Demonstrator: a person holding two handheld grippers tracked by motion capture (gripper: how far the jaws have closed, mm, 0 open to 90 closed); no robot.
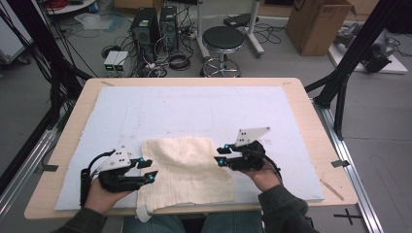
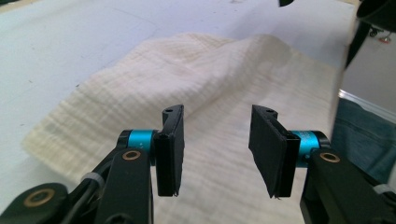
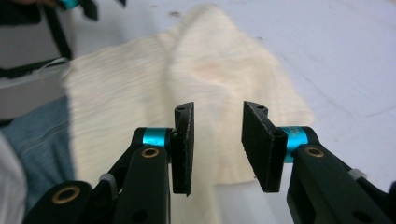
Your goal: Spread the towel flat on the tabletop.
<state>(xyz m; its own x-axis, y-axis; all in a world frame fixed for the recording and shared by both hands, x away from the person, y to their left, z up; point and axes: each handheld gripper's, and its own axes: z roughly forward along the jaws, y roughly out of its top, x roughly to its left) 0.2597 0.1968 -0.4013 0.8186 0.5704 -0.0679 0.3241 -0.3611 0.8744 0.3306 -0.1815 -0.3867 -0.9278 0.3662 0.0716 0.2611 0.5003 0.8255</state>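
The cloth (image 1: 184, 170), a cream, ribbed piece, lies on the pale mat (image 1: 194, 109) that covers the counter (image 1: 311, 121). Its near edge hangs slightly over the near edge of the mat, towards the person, and a small white tag (image 1: 142, 213) shows at its near left corner. A raised fold is seen towards the far side of the cloth.

The left gripper (image 1: 148, 170) is held just beside the left edge of the cloth, jaws pointing at it. In the left gripper view the jaws of this gripper (image 2: 217, 147) stand apart with nothing pinched; the cloth is seen beyond and below them. The right gripper (image 1: 222, 156) is held at the right edge of the cloth, near its far right corner. In the right gripper view its jaws (image 3: 217, 144) also stand apart, and no fabric is caught between the pads.

The step in hand is judged to be a fresh grasp on the two side edges of the cloth. Each gripper should be lowered until one pad can be slid under the edge. Only a single layer should be taken. The two grasps should be set at matching places along the cloth so that the fabric is lifted evenly. The raised fold should be flattened out afterwards, not clamped.
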